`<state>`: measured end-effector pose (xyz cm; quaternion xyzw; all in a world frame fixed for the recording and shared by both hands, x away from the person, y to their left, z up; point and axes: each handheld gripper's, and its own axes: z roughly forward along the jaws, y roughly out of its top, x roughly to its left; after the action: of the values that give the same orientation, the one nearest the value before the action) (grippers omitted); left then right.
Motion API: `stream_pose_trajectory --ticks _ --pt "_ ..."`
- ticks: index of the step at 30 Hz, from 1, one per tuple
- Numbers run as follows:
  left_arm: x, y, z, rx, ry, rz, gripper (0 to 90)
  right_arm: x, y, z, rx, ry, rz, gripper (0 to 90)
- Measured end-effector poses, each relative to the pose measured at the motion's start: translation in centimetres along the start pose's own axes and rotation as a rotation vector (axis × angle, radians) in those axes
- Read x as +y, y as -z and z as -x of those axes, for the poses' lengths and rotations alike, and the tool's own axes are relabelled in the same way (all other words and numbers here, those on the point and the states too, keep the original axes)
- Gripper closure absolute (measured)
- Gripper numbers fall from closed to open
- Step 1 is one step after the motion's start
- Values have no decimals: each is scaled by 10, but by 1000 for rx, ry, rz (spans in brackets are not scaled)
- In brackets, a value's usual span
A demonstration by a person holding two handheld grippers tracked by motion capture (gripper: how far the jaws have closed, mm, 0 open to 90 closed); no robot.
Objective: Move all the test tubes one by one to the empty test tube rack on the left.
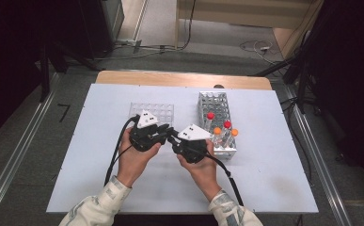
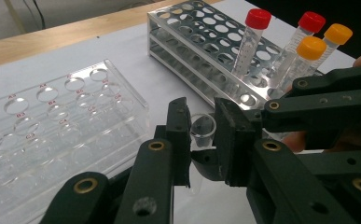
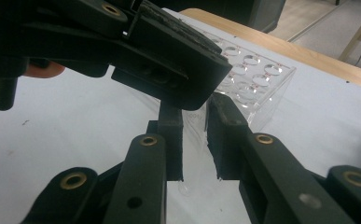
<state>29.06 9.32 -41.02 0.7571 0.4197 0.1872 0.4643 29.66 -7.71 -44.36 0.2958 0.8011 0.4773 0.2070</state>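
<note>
A clear tube [image 2: 202, 128] with no cap, its mouth open, stands between the jaws of my left gripper [image 2: 202, 140], which is shut on its upper part. In the right gripper view the tube's lower body [image 3: 194, 140] sits between the jaws of my right gripper [image 3: 196, 144], also shut on it, with its rounded bottom hanging free above the white table. The left gripper's jaws cross just above. In the high view the left gripper [image 1: 169, 133] and right gripper [image 1: 174, 139] meet tip to tip at the table's middle, hiding the tube.
An empty clear acrylic rack [image 1: 152, 112] lies behind the left gripper. To the right stands a metal rack [image 1: 215, 106] with two red-capped tubes [image 1: 210, 116] and two orange-capped tubes [image 1: 217, 131] near its front. The white table surface [image 1: 99, 179] is bare near the front edge.
</note>
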Motion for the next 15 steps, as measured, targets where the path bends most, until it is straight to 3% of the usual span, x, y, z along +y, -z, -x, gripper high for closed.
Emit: stream_pose_trajectory --ticks 2,7,8,9,15 --pt "1 0 0 1 -6 -4 773 0 1 1 5 -9 0 699" --pt "7 1 -2 10 2 10 773 -1 7 2 27 -46 16 493" --pt "9 2 -3 13 -1 11 773 -1 7 2 27 -46 16 493" --pt "11 3 -3 15 -4 16 773 -2 10 3 31 -55 26 424" --pt "23 6 -9 42 -3 37 773 -4 23 7 48 -87 30 365"
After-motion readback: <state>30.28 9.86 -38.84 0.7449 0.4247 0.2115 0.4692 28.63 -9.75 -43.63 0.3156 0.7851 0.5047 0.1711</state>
